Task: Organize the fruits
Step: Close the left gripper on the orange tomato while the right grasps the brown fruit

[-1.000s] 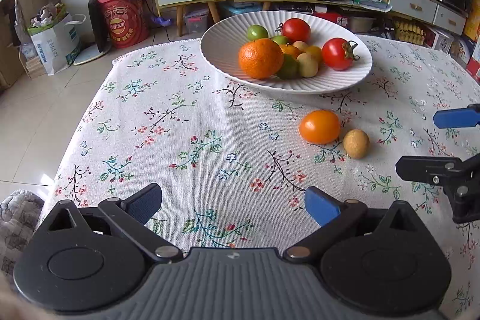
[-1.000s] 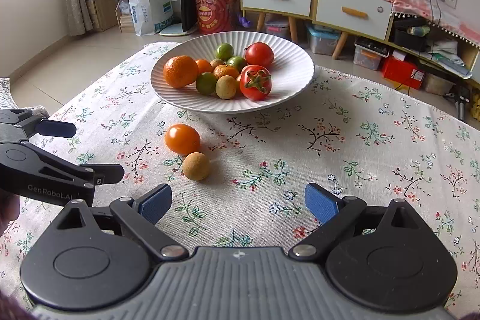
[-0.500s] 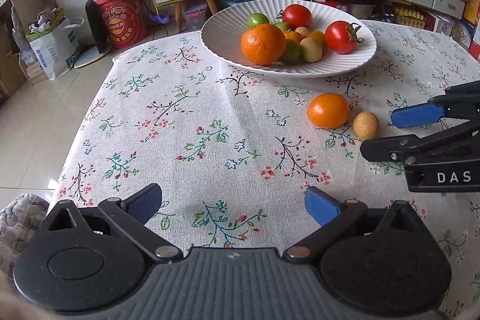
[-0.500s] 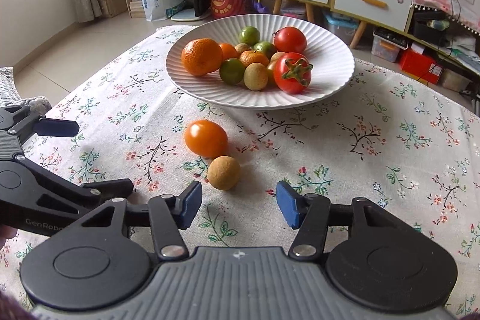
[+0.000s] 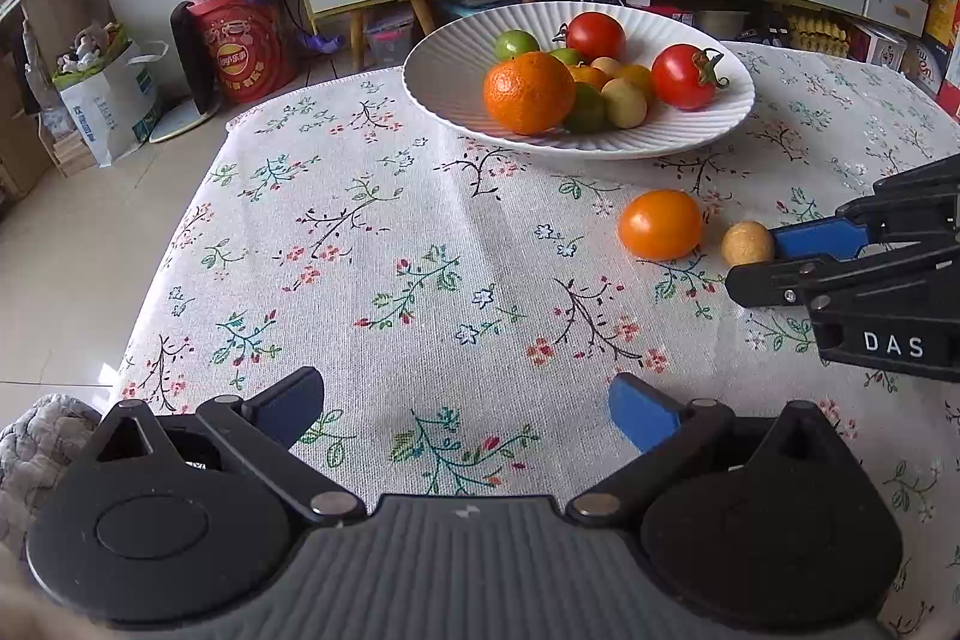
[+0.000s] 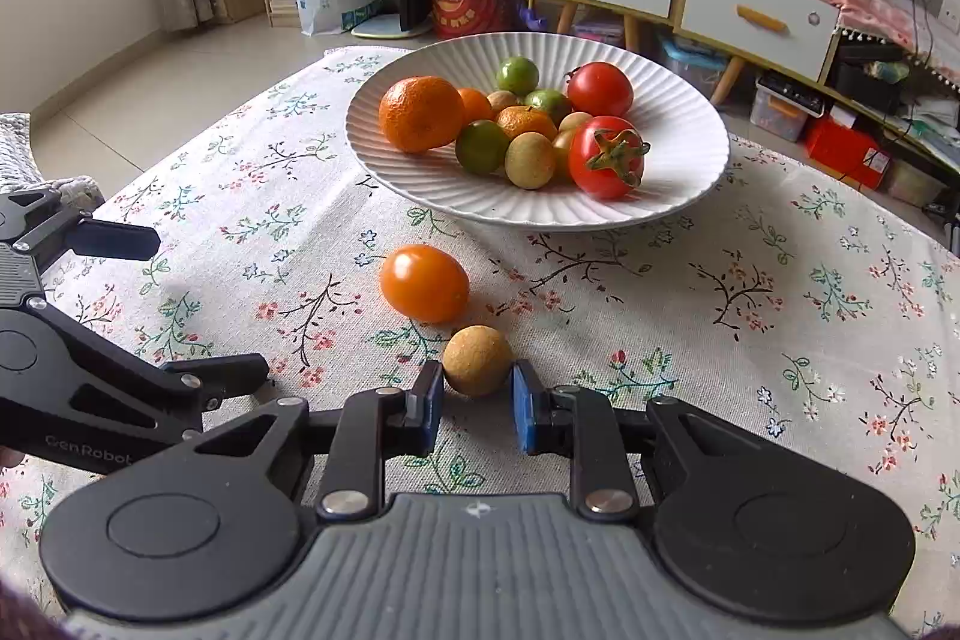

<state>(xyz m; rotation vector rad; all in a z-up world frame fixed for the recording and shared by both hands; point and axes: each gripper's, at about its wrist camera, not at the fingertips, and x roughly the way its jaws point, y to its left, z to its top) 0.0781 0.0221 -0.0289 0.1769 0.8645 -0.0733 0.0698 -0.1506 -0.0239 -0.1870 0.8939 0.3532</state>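
The right tongs (image 6: 477, 403) are closed on the small brown fruit (image 6: 477, 360), one blue pad on each side. The pads (image 6: 429, 403) squeeze its two sides so the round fruit cannot roll away. It is low in the middle of the right wrist picture and seems to sit on the tabletop (image 6: 750, 316), not lifted yet.

Just above it in the picture lies the orange tomato (image 6: 424, 283), close by, maybe touching; I cannot tell. It is also loose on the flowery cloth.

The white plate (image 6: 678, 112) is higher up in the middle of the picture. It has a big orange, green fruits, small brown ones and two red tomatoes in it. I think the two loose fruits should go there too, so all the fruit is together.

The left tongs (image 5: 465, 409) are spread wide apart with nothing between them. They hang over bare cloth at the bottom of the left wrist picture, out of the way, maybe waiting for a turn.
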